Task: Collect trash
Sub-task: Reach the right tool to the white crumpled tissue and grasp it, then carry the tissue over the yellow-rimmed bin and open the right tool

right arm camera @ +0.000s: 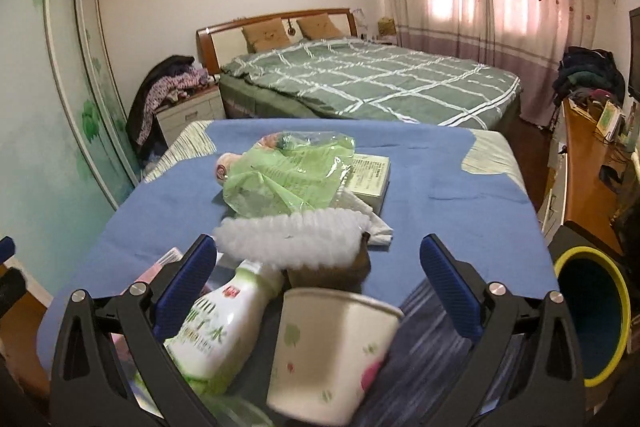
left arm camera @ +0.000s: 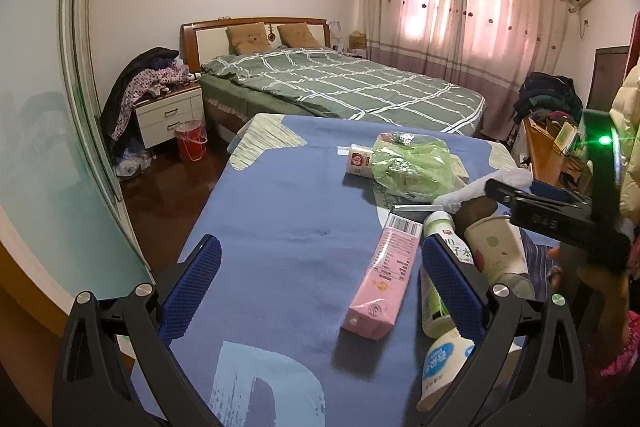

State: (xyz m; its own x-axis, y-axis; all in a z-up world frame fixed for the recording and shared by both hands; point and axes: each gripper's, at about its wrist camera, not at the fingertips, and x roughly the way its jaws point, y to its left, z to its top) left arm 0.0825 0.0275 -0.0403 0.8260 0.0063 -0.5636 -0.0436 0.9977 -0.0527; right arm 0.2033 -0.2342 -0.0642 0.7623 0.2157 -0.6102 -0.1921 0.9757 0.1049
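Trash lies on a blue cloth-covered table (left arm camera: 280,219). A pink carton (left arm camera: 384,271) lies between the open fingers of my left gripper (left arm camera: 320,259). A white and green bottle (left arm camera: 436,267) and a blue-labelled bottle (left arm camera: 442,359) lie by its right finger. A paper cup (right arm camera: 336,343) lies on its side between the open fingers of my right gripper (right arm camera: 320,255), next to the white bottle (right arm camera: 212,327). A white brush (right arm camera: 292,239), a green plastic bag (right arm camera: 288,179) and a small box (right arm camera: 368,175) lie beyond. The right gripper shows in the left wrist view (left arm camera: 560,219).
A yellow-rimmed bin (right arm camera: 592,311) stands at the table's right. A red bucket (left arm camera: 191,141) sits on the floor by a nightstand (left arm camera: 168,119). A bed (left arm camera: 340,83) is behind the table, a wardrobe (left arm camera: 48,147) on the left, a cluttered desk (right arm camera: 592,155) on the right.
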